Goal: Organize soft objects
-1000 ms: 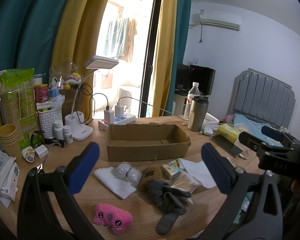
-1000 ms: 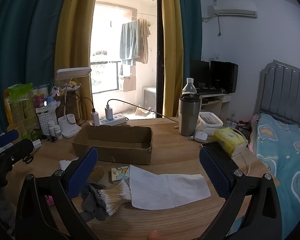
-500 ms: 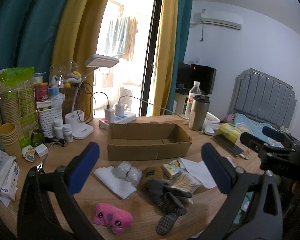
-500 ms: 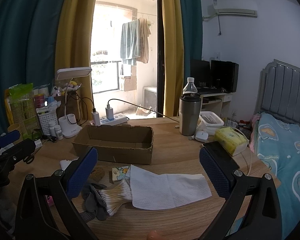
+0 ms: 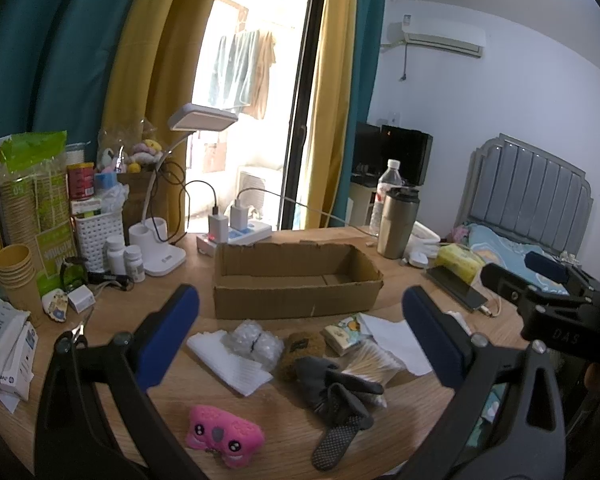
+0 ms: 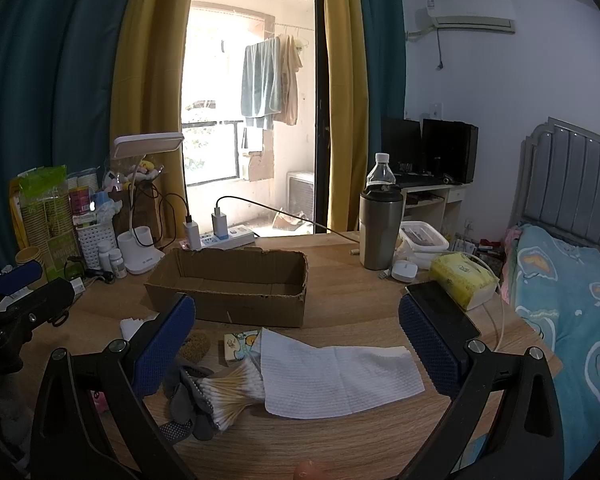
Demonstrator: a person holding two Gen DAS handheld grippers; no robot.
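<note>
Little had changed: both grippers, left (image 5: pixel 300 334) and right (image 6: pixel 297 342), stayed hovering short of the cardboard box (image 5: pixel 296 276), jaws spread, empty.

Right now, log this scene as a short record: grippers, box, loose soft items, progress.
left gripper: open, holding nothing
right gripper: open, holding nothing
cardboard box: on the table, top open, nothing visible inside
soft items in front of box: pink plush, grey gloves, brown pouch, white cloth
also there: cotton swabs
progress: nothing boxed yet
</note>
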